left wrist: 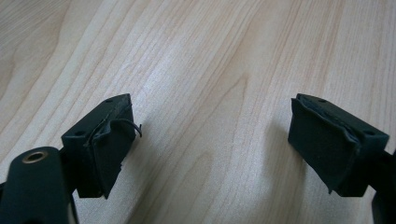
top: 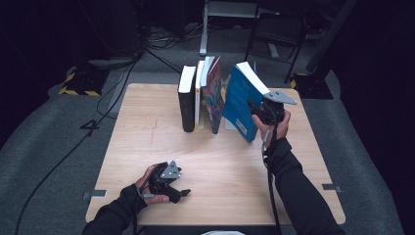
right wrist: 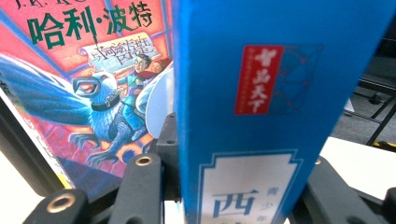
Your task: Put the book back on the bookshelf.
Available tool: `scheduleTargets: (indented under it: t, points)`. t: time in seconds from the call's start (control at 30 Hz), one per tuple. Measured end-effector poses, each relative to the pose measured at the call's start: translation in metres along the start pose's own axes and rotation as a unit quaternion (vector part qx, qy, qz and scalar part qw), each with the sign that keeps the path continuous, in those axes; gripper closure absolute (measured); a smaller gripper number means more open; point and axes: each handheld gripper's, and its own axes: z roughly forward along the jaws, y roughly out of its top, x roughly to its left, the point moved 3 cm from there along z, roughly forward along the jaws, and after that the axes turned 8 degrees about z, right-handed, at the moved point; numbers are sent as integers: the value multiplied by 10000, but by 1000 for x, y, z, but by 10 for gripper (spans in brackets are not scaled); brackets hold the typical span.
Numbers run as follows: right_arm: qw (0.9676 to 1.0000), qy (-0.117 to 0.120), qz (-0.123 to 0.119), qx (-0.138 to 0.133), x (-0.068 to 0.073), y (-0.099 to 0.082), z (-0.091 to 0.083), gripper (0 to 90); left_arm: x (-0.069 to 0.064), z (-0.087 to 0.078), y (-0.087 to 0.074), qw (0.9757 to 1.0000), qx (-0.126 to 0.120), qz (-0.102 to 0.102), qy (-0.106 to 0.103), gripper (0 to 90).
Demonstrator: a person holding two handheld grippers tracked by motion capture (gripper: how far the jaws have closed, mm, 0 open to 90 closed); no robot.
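A thick blue book [top: 241, 102] leans tilted at the right end of a row of upright books, and my right gripper [top: 258, 111] is shut on it. Seen from the right gripper view, the blue spine [right wrist: 261, 116] runs up between the two black jaws, with a red label on it. Just behind it stands a book with a colourful illustrated cover [right wrist: 88, 88]. The row also holds a black book [top: 186, 98] and a yellow-edged one [top: 198, 95]. My left gripper [top: 180, 192] rests low over the wooden table [top: 147, 147], open, with bare wood between its pads [left wrist: 109, 149].
A white bookend [right wrist: 159, 105] shows between the blue book and the illustrated one. Beyond the table's far edge are cables on grey carpet, a metal stand [top: 215, 19] and a dark chair [top: 274, 34]. Bare table lies in front of the books.
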Motion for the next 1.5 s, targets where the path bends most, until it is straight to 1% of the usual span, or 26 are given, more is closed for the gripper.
scheduleTargets:
  t: [0.03,0.1,0.23,0.37,0.43,0.53,0.57,0.63,0.73,0.87,0.97,1.03,1.1,1.2,1.37,1.5]
  points:
    - [10000,-28,-46,-32,1,-4,-3,606,0,0,0,10000,2,-1,2,150]
    - [10000,-48,-44,-44,2,-5,-4,606,0,0,0,10000,3,-1,4,150]
    - [9996,-187,-24,-194,4,-10,-11,605,0,0,0,10000,3,-7,3,150]
    - [9993,-248,-83,-252,7,-16,-16,605,0,0,0,10000,4,-6,2,150]
    - [9990,-303,-12,-328,9,-17,-19,605,0,0,0,10000,3,-9,8,150]
    - [9989,-340,-67,-312,10,-17,-24,604,0,0,0,10000,2,-8,6,150]
    - [9989,-329,-118,-319,10,-18,-24,604,0,0,0,10000,3,-8,6,150]
    - [9988,-331,-114,-341,11,-19,-25,604,0,0,0,10000,3,-8,4,150]
    - [9983,-372,-140,-419,13,-17,-22,604,0,0,0,10000,-1,-8,6,150]
    - [9985,-323,-144,-422,18,-11,-14,604,0,0,0,10000,-9,-11,7,150]
    - [9985,-317,-216,-394,20,-8,-8,604,-1,0,0,10000,-9,-11,4,150]
    - [9981,-352,-285,-417,21,-8,-2,604,-1,0,0,10000,11,-1,-5,150]
    - [9981,-372,-256,-427,20,-8,1,605,-1,0,0,10000,3,-9,-4,150]
    - [9979,-447,-106,-449,19,-6,9,605,-1,0,0,10000,-6,0,-18,150]
    - [9977,-477,-173,-439,20,-2,16,604,-1,0,0,10000,-8,6,-24,150]
    - [9978,-510,-138,-399,21,2,24,603,-1,0,0,10000,-13,8,-31,150]
